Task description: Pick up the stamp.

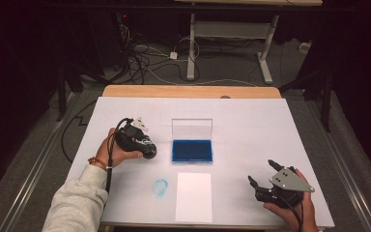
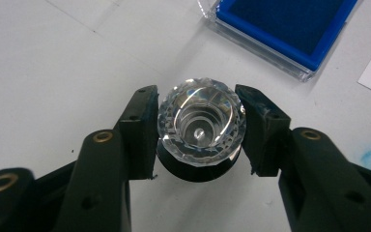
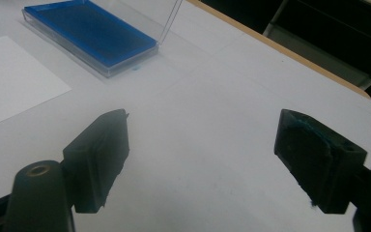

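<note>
Currently the left tool (image 2: 200,133) pinches a faceted stamp (image 2: 201,126) between its jaws, just left of the open ink pad (image 1: 192,150) at mid-surface. Keep the stamp level and lower it squarely onto the paper (image 1: 193,196). The right tool (image 3: 200,162) rests spread near the front right corner.

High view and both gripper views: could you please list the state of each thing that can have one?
Left gripper: shut on the crystal stamp.
Crystal stamp: held between the jaws, over the table.
Right gripper: open, holding nothing.
Ink pad case: open, clear lid upright.
Paper sheet: flat, unmarked.
</note>
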Demonstrator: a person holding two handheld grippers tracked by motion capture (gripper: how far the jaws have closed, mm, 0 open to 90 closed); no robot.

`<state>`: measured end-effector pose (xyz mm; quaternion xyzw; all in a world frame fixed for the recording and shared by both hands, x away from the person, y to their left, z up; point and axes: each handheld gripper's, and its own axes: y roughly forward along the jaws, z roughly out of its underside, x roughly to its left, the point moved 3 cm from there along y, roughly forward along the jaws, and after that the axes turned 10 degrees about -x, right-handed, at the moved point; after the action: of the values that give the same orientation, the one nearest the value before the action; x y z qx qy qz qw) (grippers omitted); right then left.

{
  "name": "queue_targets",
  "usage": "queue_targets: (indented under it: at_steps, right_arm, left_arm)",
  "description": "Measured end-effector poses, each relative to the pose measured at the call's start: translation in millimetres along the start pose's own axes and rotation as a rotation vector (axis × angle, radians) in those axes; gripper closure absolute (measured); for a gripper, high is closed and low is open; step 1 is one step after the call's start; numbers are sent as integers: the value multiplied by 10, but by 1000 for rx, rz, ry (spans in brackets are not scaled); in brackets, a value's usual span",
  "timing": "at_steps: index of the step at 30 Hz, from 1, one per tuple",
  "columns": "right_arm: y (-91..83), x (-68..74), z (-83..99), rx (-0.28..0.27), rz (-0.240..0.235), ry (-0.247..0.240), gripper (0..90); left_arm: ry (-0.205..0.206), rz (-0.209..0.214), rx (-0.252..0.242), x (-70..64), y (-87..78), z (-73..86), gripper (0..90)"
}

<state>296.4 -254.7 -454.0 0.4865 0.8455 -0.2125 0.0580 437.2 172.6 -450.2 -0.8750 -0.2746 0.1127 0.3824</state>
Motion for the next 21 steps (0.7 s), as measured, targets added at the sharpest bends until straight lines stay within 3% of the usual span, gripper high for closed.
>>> queue_targets:
  at_steps: [14, 21]
  right_arm:
    - [9, 4, 8, 5, -4, 1, 205]
    - [5, -5, 5, 1, -4, 0, 202]
  left_arm:
    - [1, -13, -1, -7, -2, -2, 545]
    - [25, -33, -24, -26, -21, -5, 547]
